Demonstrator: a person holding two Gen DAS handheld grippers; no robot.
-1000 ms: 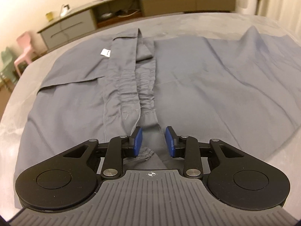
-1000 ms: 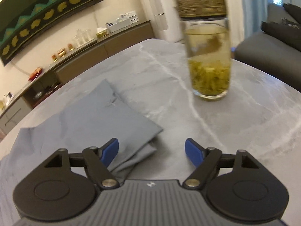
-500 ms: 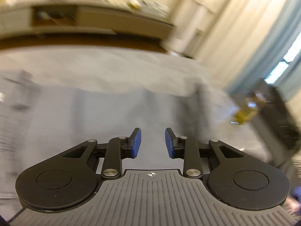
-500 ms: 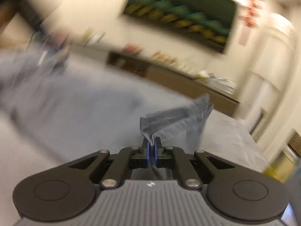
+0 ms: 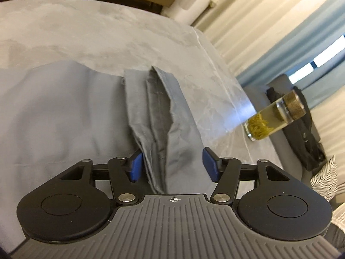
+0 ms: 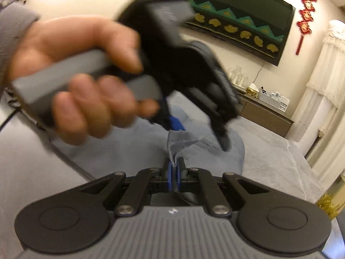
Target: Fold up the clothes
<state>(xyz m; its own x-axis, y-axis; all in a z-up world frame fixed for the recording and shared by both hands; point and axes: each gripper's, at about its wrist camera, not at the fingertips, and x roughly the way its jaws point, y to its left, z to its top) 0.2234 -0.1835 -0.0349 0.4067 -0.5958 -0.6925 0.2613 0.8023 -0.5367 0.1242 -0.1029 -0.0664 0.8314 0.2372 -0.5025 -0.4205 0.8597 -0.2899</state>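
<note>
My right gripper [image 6: 174, 173] has its jaws clenched on the grey garment [image 6: 183, 140]; my left gripper [image 5: 171, 167] straddles a fold [image 5: 170, 133], jaws released.

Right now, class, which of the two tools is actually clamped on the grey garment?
The right tool: its blue pads are shut on a pinch of the grey garment. The left tool stands open, merely straddling the folded edge.

Grey garment [image 5: 64, 116] on table, bunched folded strip [image 5: 163, 116]
</note>
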